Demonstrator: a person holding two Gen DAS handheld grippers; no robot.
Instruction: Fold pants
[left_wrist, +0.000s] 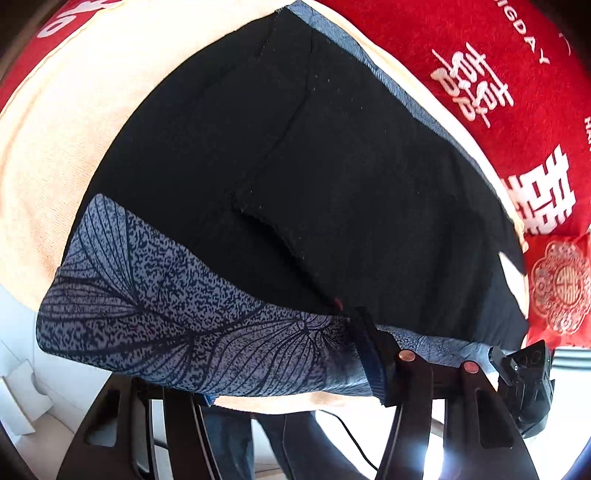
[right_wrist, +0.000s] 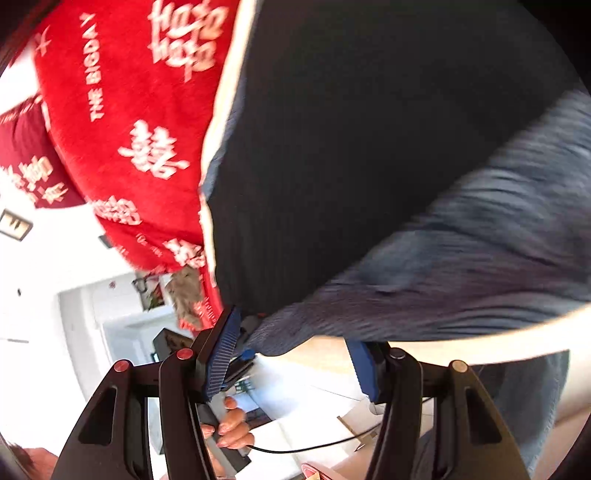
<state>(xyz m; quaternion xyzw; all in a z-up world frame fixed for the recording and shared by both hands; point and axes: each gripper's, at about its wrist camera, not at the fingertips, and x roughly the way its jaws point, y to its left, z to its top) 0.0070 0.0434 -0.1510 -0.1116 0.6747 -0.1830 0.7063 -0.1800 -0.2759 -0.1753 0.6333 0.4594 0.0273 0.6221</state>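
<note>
The pants (left_wrist: 295, 177) are black with a blue-grey leaf-patterned band (left_wrist: 177, 314) and lie on a cream cloth (left_wrist: 55, 147). In the left wrist view my left gripper (left_wrist: 295, 384) has the patterned edge lying between its fingers; the right finger (left_wrist: 373, 354) presses on the fabric, the left fingertip is hidden under it. In the right wrist view the pants (right_wrist: 369, 166) fill the frame, with the patterned edge (right_wrist: 461, 266) blurred. My right gripper (right_wrist: 291, 365) is open, its blue pads (right_wrist: 221, 354) wide apart just below the fabric edge.
A red blanket with white characters (left_wrist: 498, 74) lies beyond the cream cloth, also in the right wrist view (right_wrist: 129, 129). A red cushion (left_wrist: 557, 288) sits at right. The other gripper (left_wrist: 524, 384) shows at the right. A hand (right_wrist: 229, 424) and a black cable (right_wrist: 314, 446) are below.
</note>
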